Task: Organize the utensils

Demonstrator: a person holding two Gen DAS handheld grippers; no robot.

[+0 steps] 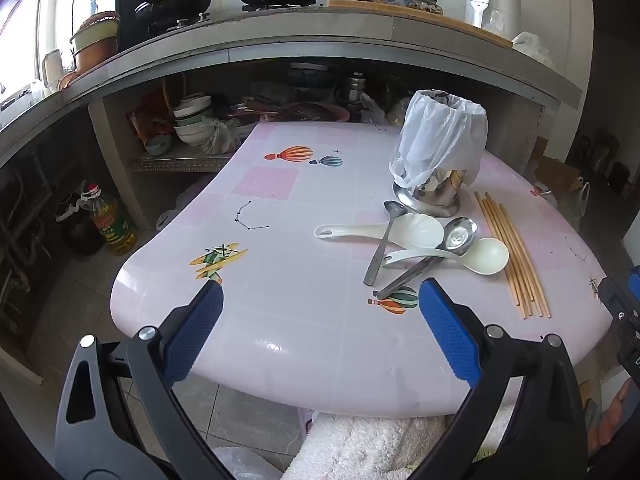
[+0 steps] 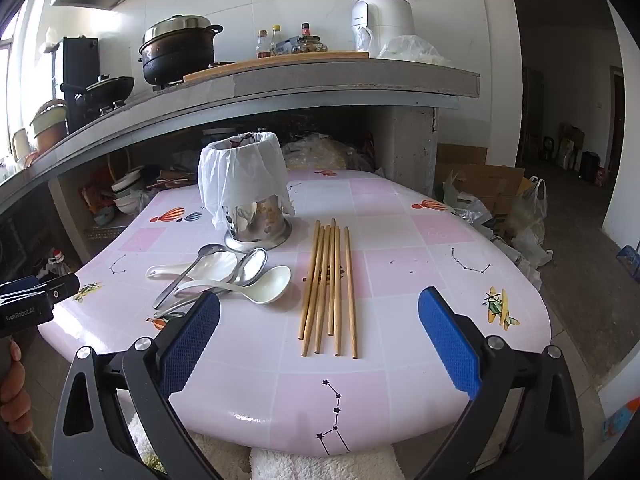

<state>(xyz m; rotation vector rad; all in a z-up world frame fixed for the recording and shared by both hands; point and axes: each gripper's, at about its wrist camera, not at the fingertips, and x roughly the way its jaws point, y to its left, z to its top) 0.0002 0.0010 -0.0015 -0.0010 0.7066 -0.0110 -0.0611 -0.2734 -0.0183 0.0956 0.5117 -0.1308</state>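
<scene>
On the pink table (image 1: 280,320) (image 2: 400,240) stands a steel utensil holder (image 1: 436,192) (image 2: 258,224) with a white plastic bag over its top. In front of it lies a pile of spoons: two white plastic ones (image 1: 484,256) (image 2: 268,284) and two metal ones (image 1: 380,248) (image 2: 252,264). Several wooden chopsticks (image 1: 512,256) (image 2: 328,288) lie side by side to their right. My left gripper (image 1: 320,300) hangs open over the near table edge, left of the spoons. Nothing sits between the open fingers of my right gripper (image 2: 320,312), which hovers just short of the chopsticks' near ends.
A concrete counter (image 1: 320,44) (image 2: 320,76) with pots, bottles and an appliance runs behind the table. Bowls and bags fill the shelf under it. An oil bottle (image 1: 112,224) stands on the floor at left. Boxes and bags (image 2: 500,200) sit at right. A white towel (image 1: 380,444) lies below the table edge.
</scene>
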